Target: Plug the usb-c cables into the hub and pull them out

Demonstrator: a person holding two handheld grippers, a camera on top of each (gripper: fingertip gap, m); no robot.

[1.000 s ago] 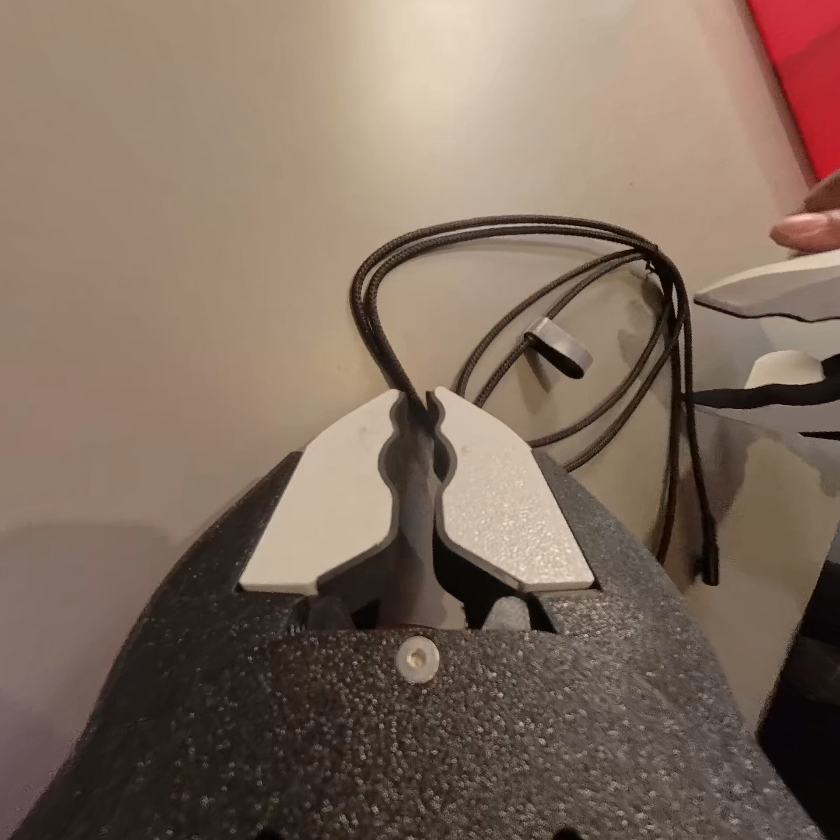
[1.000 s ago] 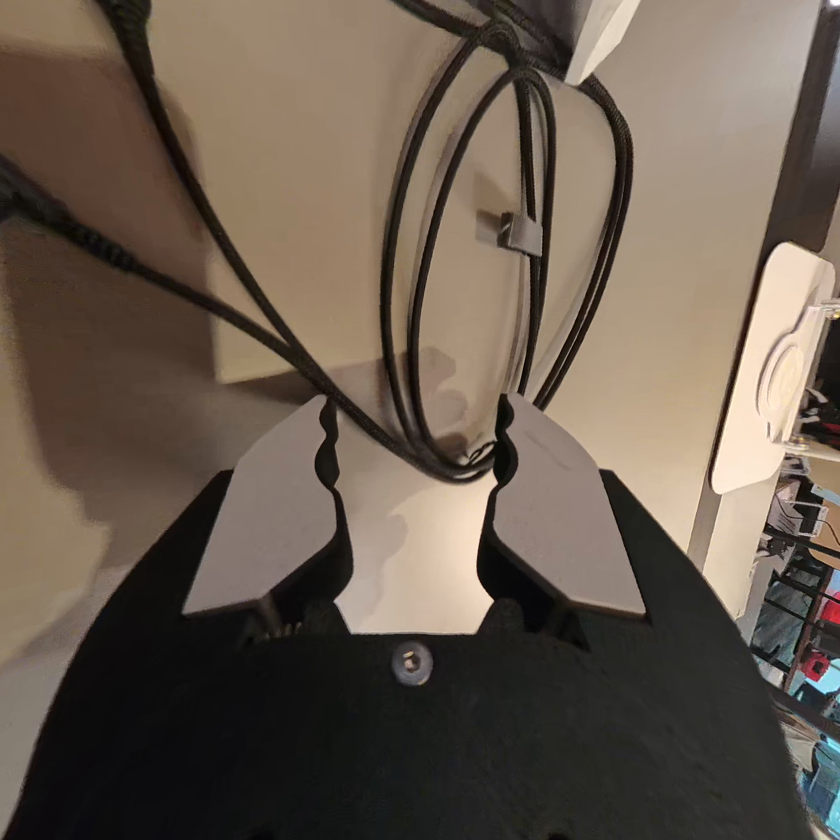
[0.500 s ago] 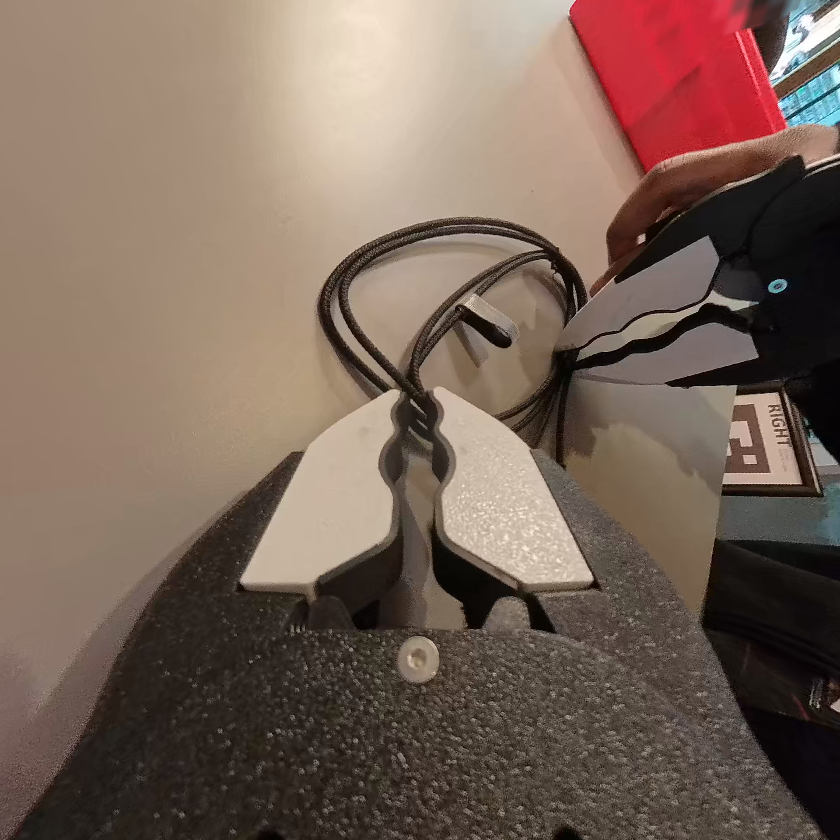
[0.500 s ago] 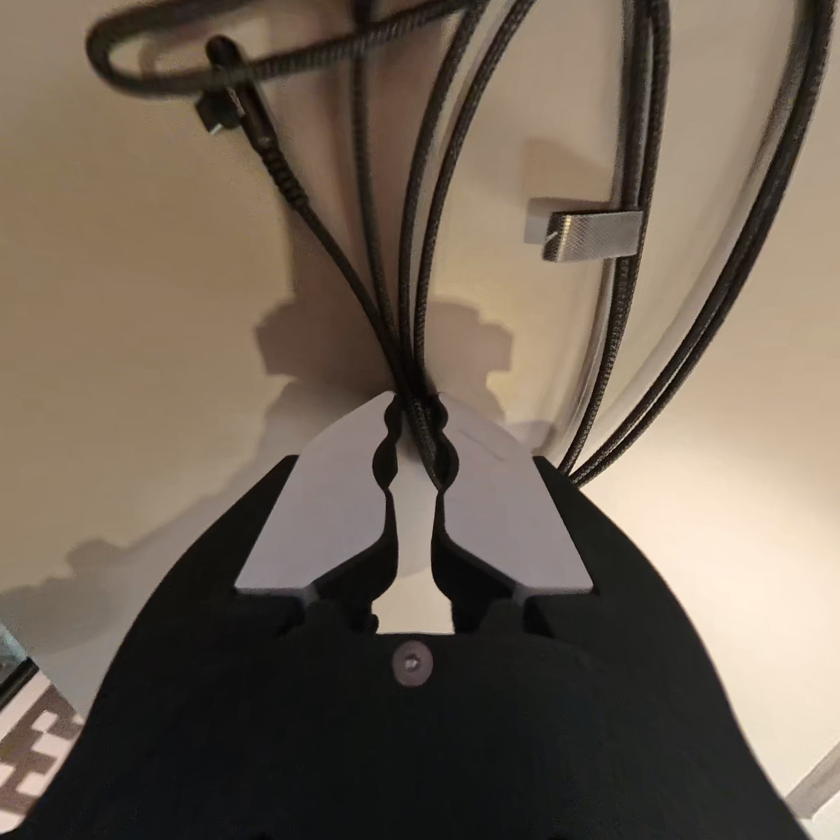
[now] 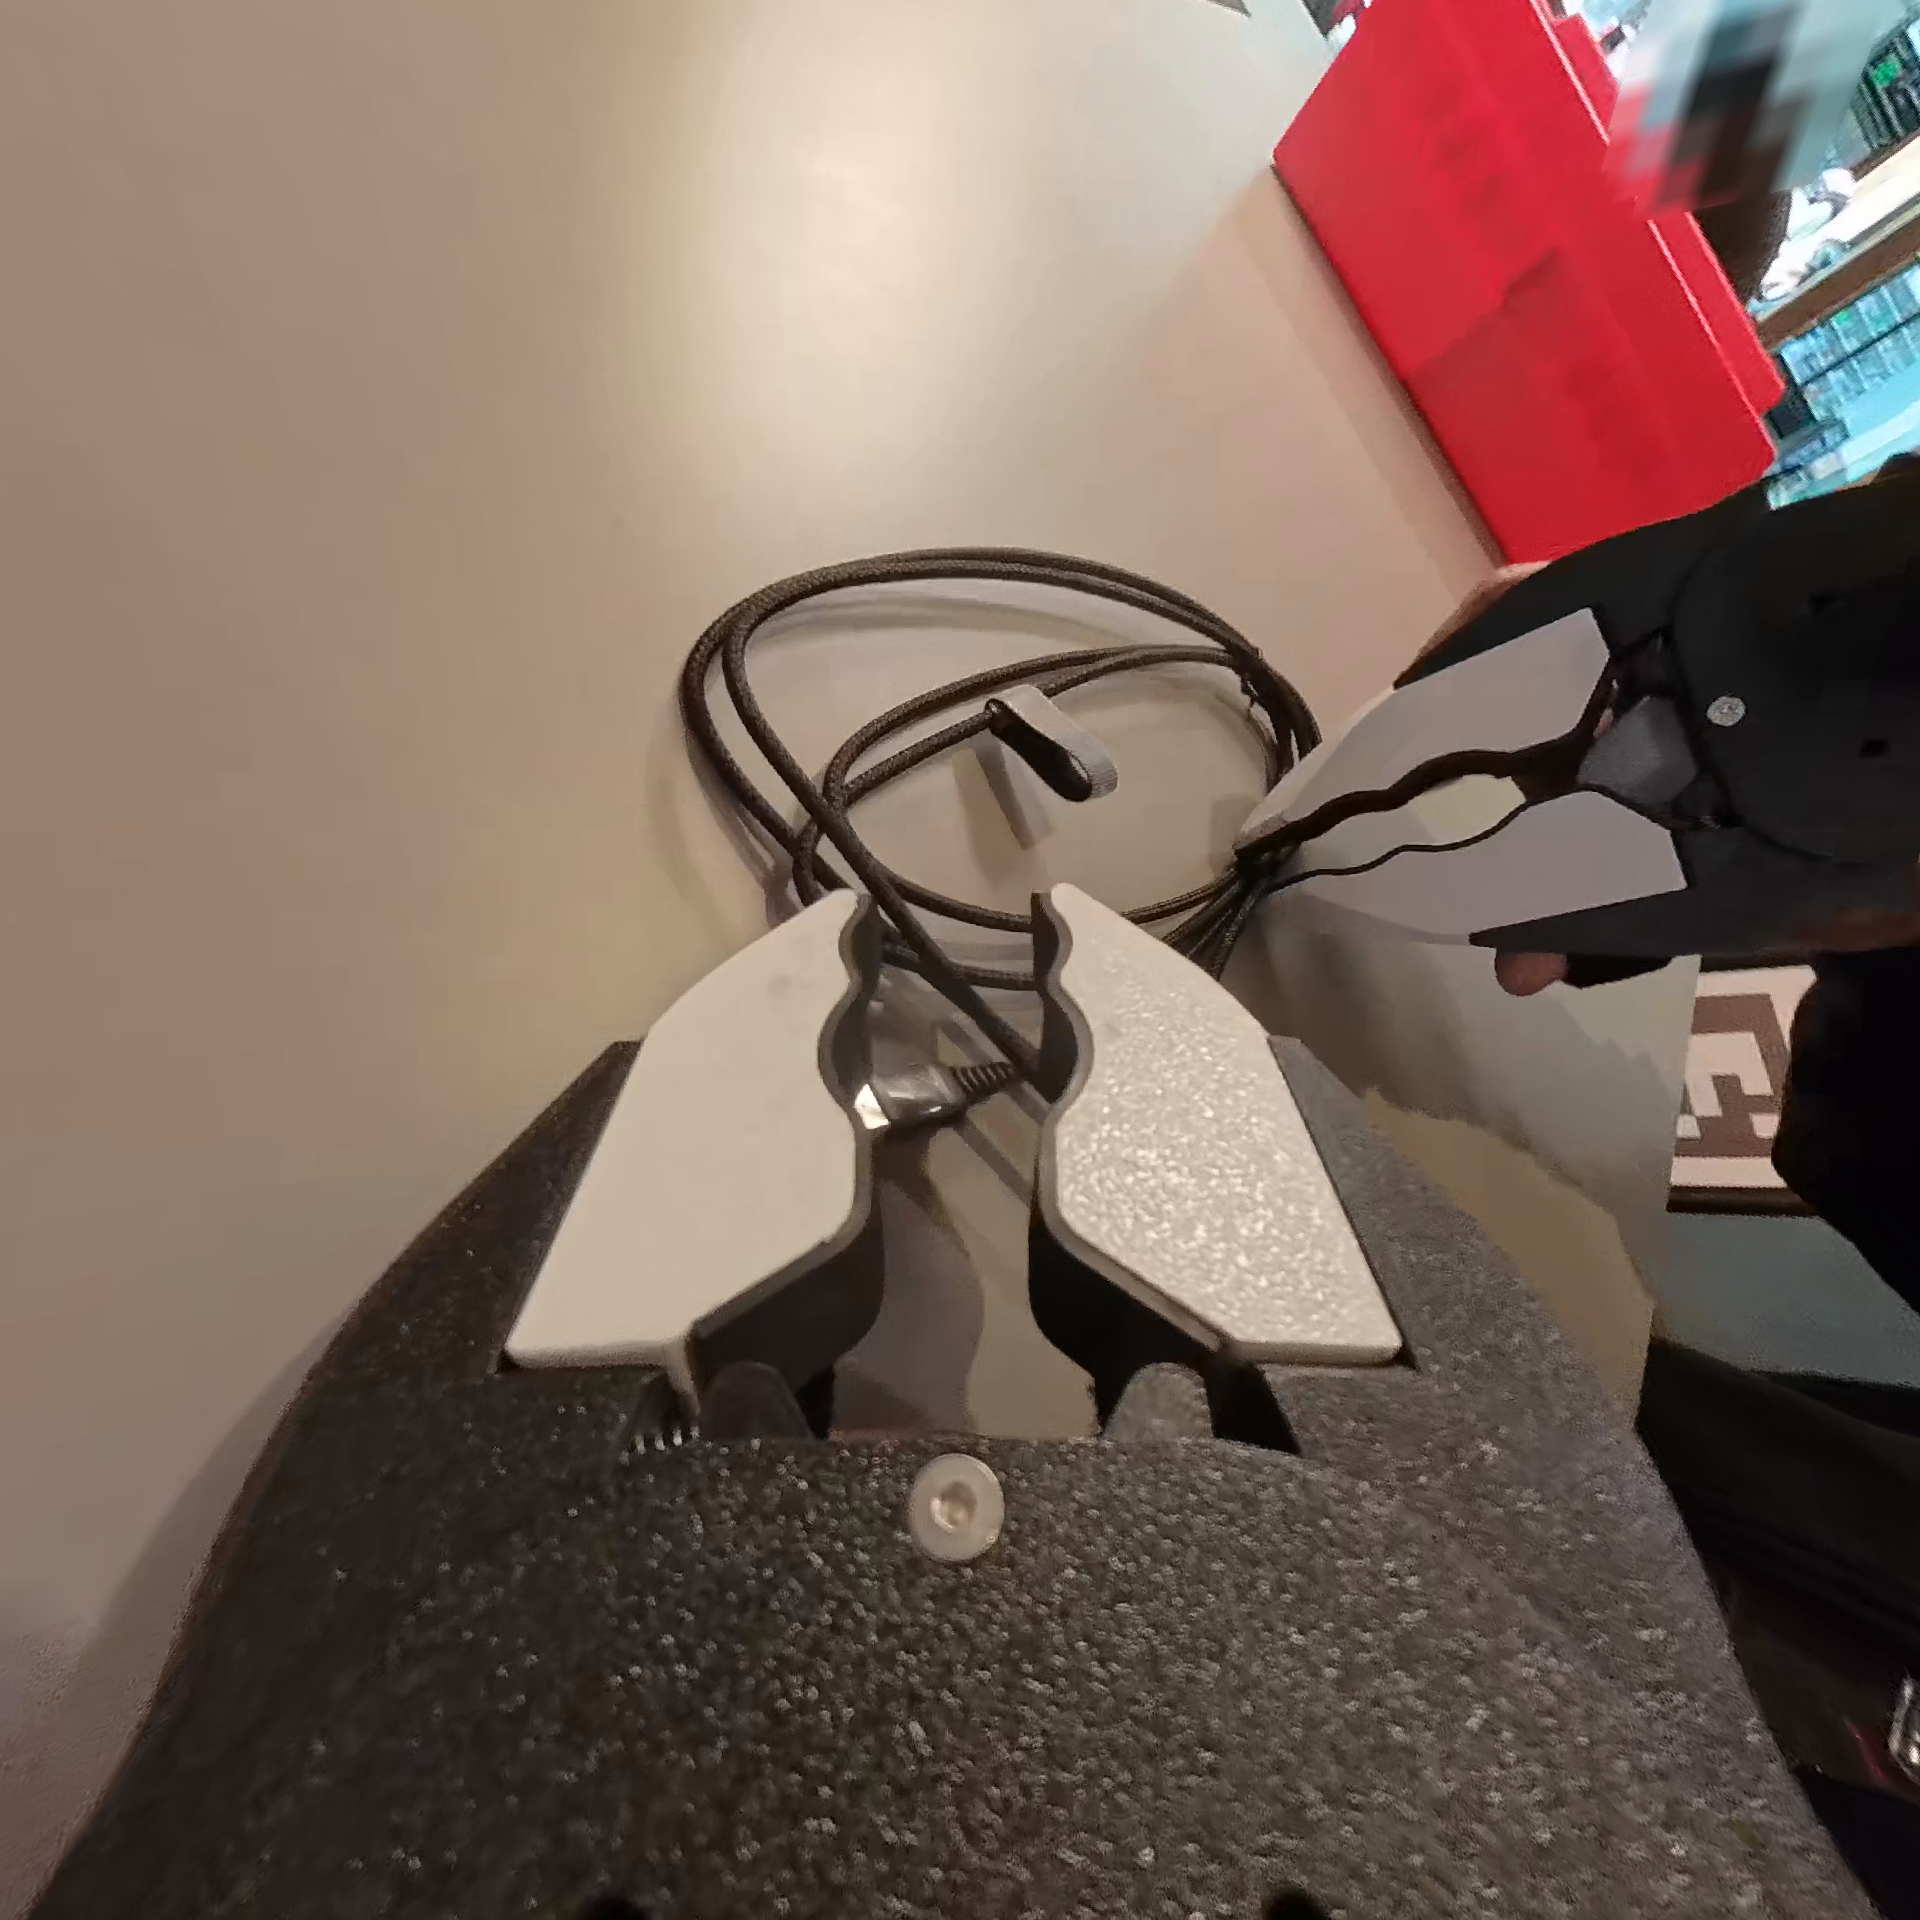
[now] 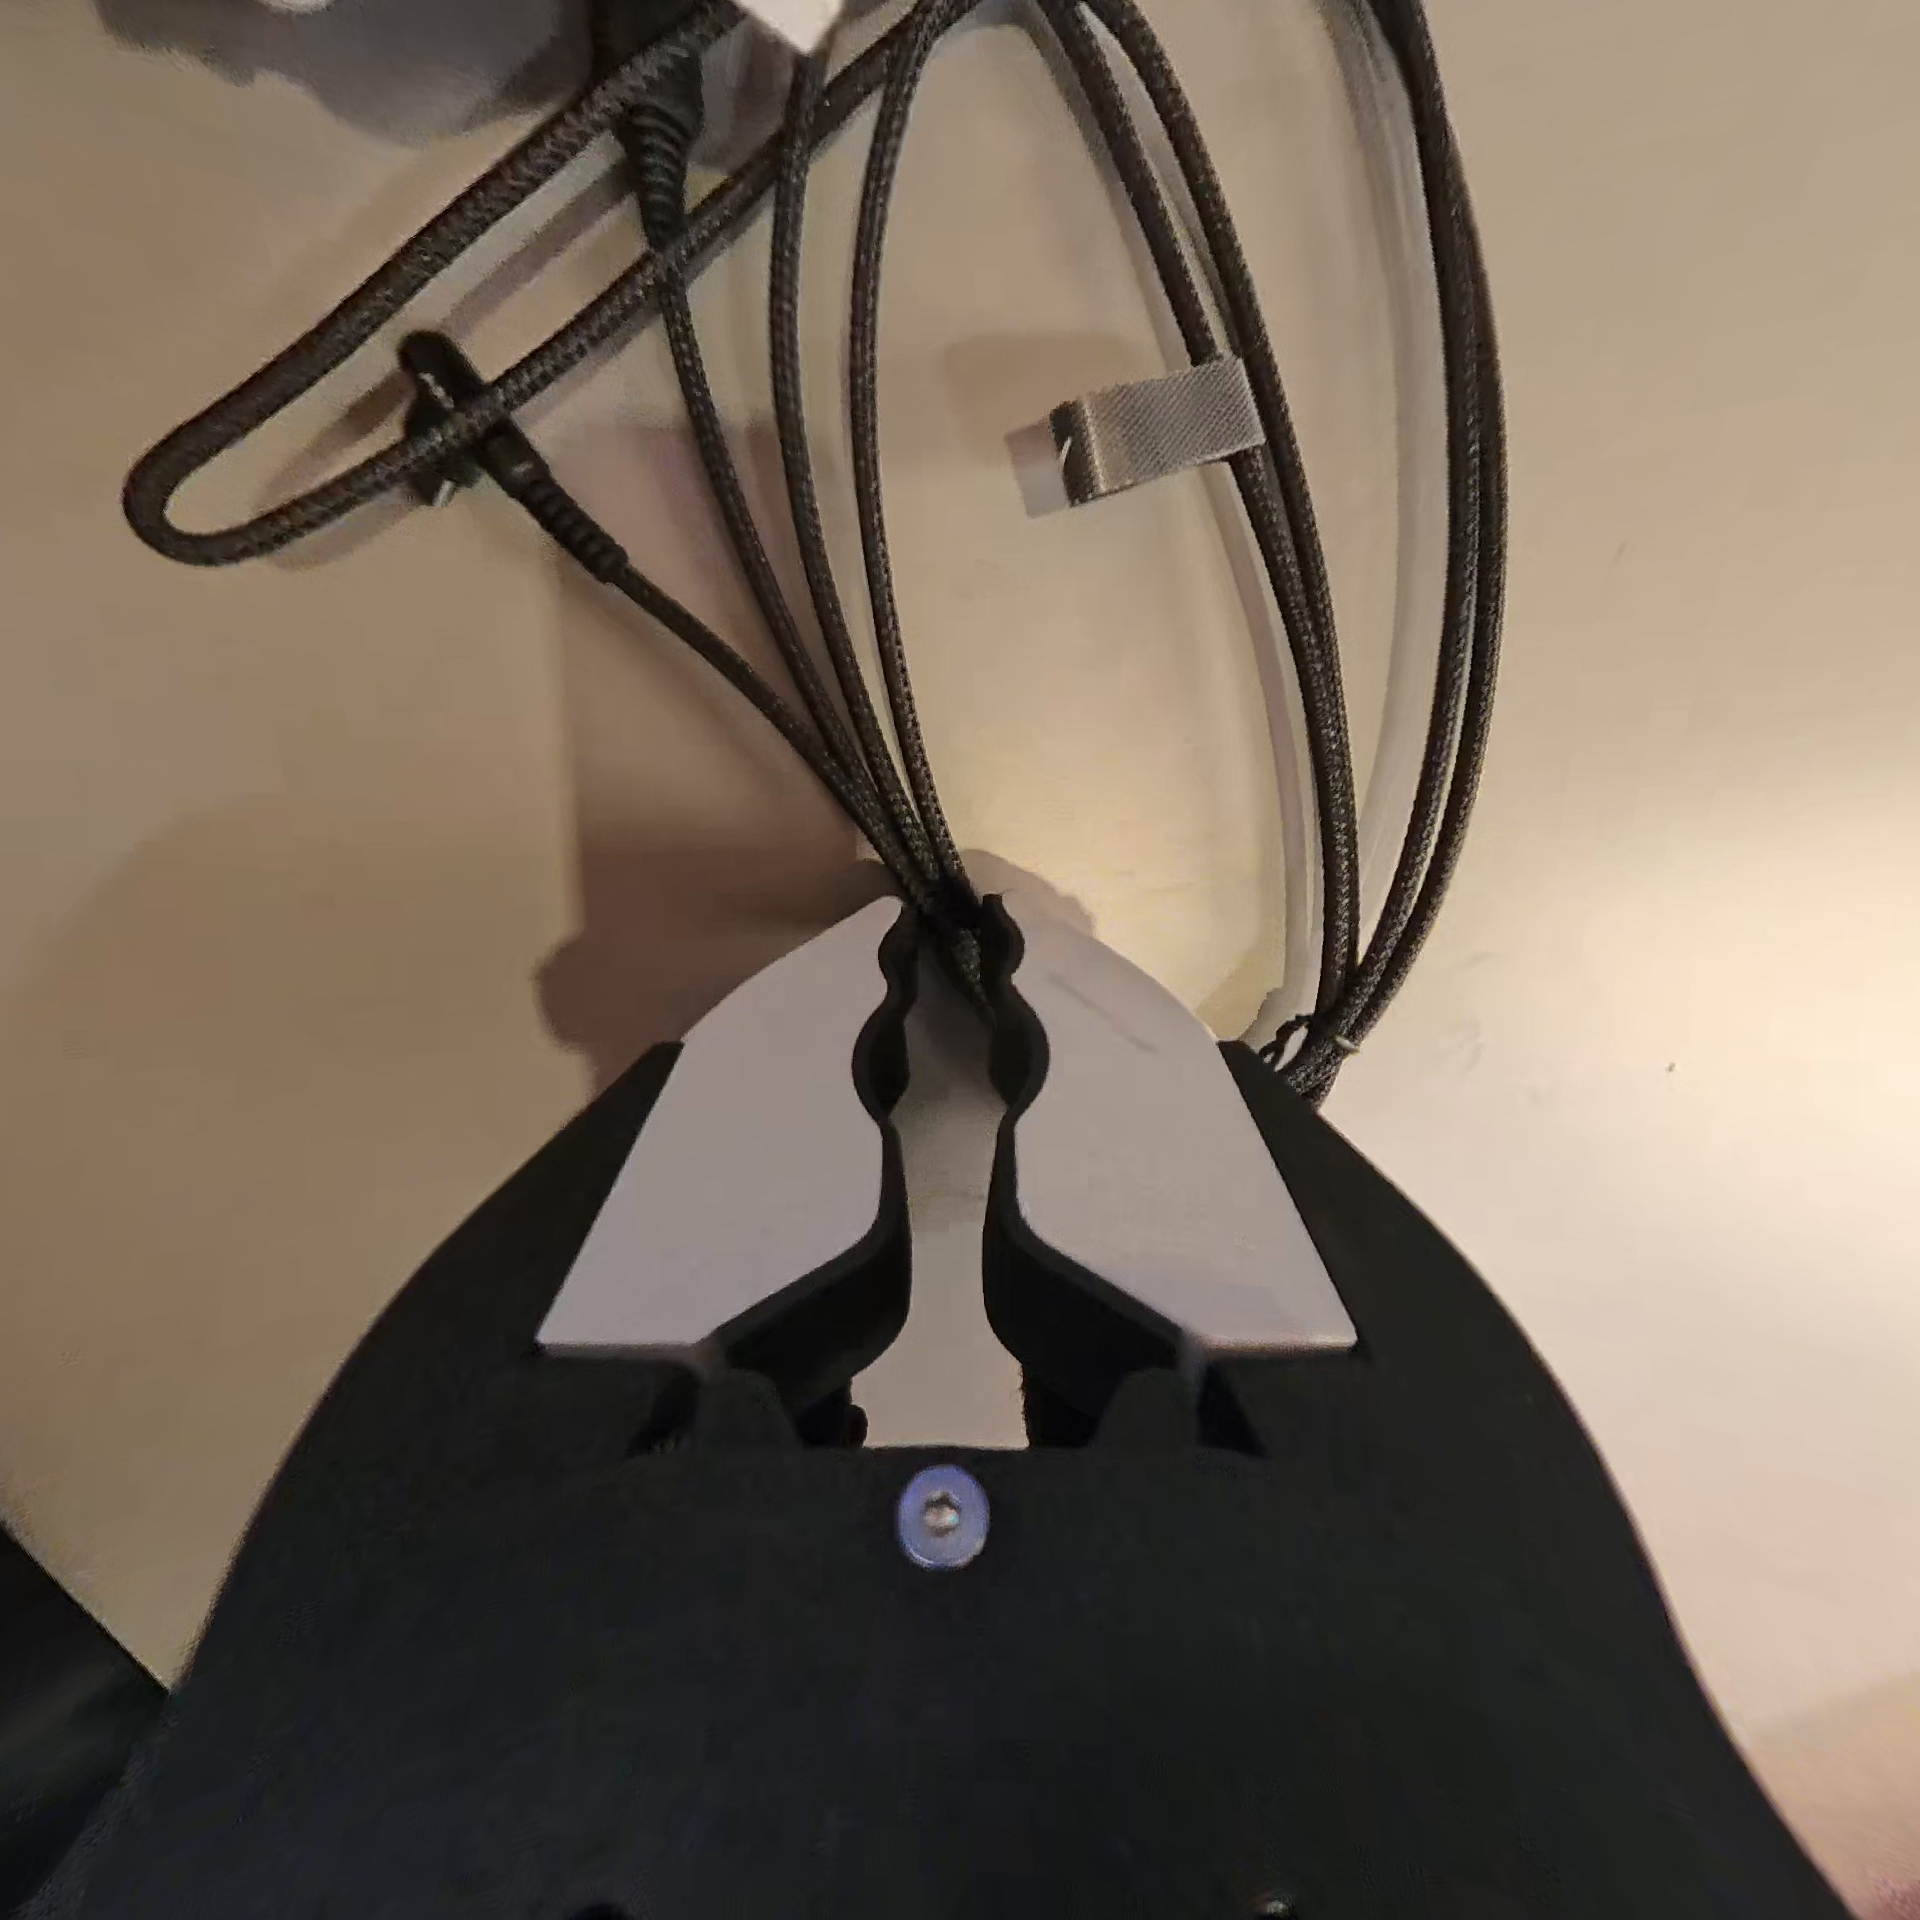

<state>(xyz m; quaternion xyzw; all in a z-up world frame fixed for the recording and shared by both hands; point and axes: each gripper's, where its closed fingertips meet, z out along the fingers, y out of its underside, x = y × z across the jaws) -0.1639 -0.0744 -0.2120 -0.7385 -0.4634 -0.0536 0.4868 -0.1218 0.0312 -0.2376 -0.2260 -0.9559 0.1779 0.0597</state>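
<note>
**Camera positions: two wrist views**

Left wrist view: mounted behind the left gripper (image 5: 951, 914), looking forward and down along its fingers at a beige table (image 5: 416, 520). Close range. The cable coil (image 5: 935, 644) lies just ahead; the right gripper (image 5: 1262, 847) enters from the right edge; a red panel (image 5: 1507, 260) sits at the far right.

Right wrist view: mounted behind the right gripper (image 6: 951, 914), facing steeply down at the table (image 6: 1662, 727). Very close; the cable coil (image 6: 1351, 520) fills the upper frame.

Shared: the coil, its grey strap (image 5: 1049, 743) (image 6: 1153, 426), and surrounding tabletop.
</note>
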